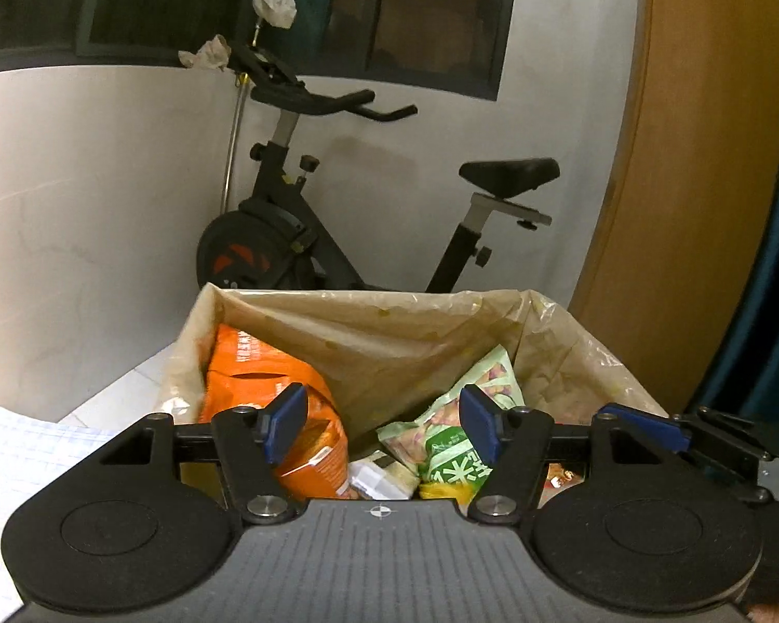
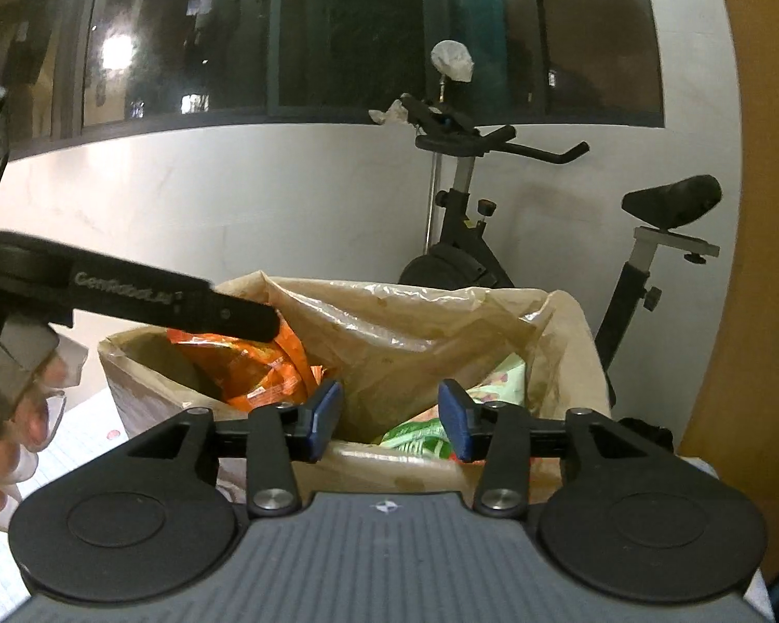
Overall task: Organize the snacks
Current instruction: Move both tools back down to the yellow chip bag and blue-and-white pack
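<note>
Smooth white wall (image 1: 104,166), crinkled plastic liner (image 1: 389,332), glossy orange packet (image 1: 265,379)

The gripper body is hiding the lower part of the orange snack packet (image 1: 265,379) just beyond the left jaw, and its print is blurring past reading. A small white packet (image 1: 376,477) between the jaws is showing only its top. The green snack packet (image 1: 457,436) is disappearing behind the right jaw, with its lower end covered. In the right wrist view, the bag liner's (image 2: 405,342) near rim is masking most of that green packet, and the left gripper's finger is crossing the orange one. A hand (image 2: 5,446) is running off the left edge, blurred.
</note>
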A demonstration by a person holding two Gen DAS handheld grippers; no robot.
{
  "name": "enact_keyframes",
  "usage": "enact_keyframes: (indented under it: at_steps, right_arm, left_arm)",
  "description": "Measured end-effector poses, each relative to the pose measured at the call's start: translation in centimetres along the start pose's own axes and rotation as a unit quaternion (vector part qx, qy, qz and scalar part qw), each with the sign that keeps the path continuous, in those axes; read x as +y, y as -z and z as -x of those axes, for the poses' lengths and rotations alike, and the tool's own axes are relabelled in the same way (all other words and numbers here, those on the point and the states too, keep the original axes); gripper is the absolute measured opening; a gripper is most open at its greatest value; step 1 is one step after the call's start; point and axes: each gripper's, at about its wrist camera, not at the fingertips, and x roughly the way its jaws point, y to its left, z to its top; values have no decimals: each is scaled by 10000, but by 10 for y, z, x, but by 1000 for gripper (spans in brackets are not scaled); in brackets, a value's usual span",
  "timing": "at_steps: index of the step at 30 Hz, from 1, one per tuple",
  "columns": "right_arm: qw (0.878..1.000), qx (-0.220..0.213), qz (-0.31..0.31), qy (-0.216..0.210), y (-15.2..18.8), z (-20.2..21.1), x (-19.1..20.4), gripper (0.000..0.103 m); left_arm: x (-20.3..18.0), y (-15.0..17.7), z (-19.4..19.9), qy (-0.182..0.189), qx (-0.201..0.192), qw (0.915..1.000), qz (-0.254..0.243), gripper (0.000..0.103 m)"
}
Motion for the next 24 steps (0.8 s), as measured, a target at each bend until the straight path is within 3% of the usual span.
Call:
enact_keyframes:
  at_steps: [13, 19, 24]
  right_arm:
    - [9989, -420, -209, 22, 22, 68, 3, 48]
    - [9995, -231, -167, -118, 43, 73, 16, 59]
    - [9991, 153, -248, -298, 63, 60, 28, 60]
  left_arm:
    - [27, 37, 70, -31, -67, 9999, 128, 67]
    - [40, 64, 76, -179, 158, 9995, 195, 67]
    - [46, 89, 73, -152, 417, 9979, 466, 67]
